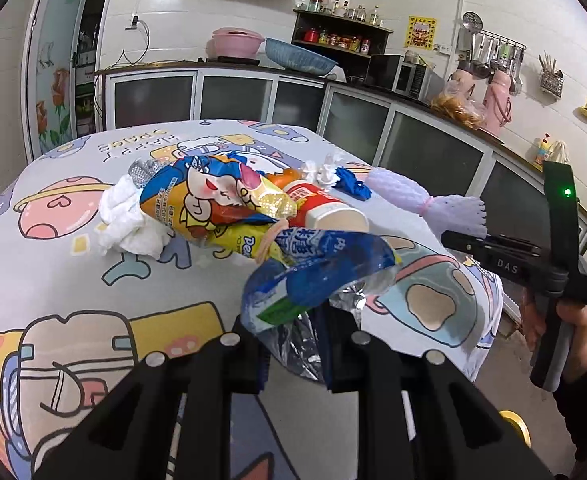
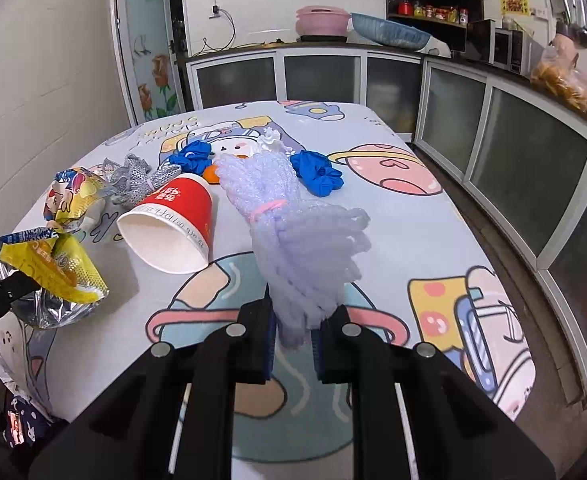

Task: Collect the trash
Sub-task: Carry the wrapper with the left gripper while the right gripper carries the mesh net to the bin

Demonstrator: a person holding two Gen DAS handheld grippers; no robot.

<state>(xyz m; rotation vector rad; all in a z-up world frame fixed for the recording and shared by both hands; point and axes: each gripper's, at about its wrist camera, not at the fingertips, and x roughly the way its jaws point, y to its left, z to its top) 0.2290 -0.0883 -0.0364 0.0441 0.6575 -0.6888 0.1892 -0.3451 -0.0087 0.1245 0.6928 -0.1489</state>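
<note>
We are mid-pickup: left gripper (image 1: 295, 354) pinching wrapper (image 1: 313, 280), right gripper (image 2: 291, 346) clamping foam net (image 2: 293, 240). Next: carrying both to bin, unseen.

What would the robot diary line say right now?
left gripper: shut on snack wrapper | right gripper: shut on foam fruit net | red paper cup: on table

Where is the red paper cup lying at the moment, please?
In the right wrist view the red paper cup lies on its side on the table, left of the foam net that the right gripper holds, its mouth facing the camera.
</note>
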